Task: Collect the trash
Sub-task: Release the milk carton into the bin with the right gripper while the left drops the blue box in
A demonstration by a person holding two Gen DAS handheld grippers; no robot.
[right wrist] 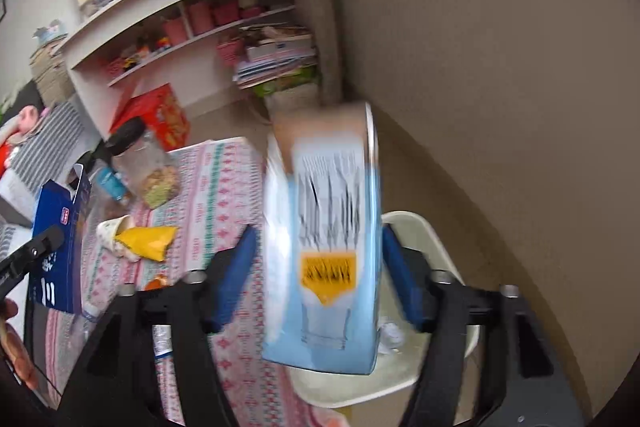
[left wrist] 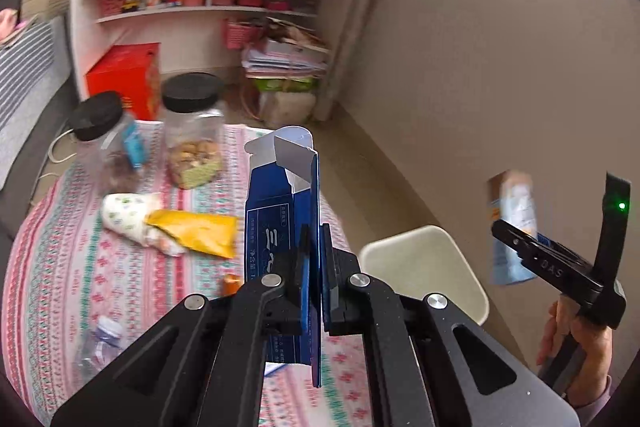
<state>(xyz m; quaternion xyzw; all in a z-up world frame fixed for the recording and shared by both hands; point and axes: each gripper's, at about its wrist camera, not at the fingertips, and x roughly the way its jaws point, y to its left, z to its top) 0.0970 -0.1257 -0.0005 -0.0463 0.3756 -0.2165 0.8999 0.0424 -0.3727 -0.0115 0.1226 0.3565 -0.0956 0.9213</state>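
We see open floor (left wrist: 400, 187) between table (left wrist: 120, 287) and wall (left wrist: 500, 67), with only the cream bin (right wrist: 420, 227) there; two jars (left wrist: 192, 131) crowd the table's far edge.

You can read "DAS" in pale letters on body of right hand-held gripper (left wrist: 516, 227), seen from left wrist view. Blue carton (left wrist: 280, 227) carries white Chinese print, too small and partly covered to read. Light-blue carton (right wrist: 324, 247): print and yellow label blurred, unreadable.
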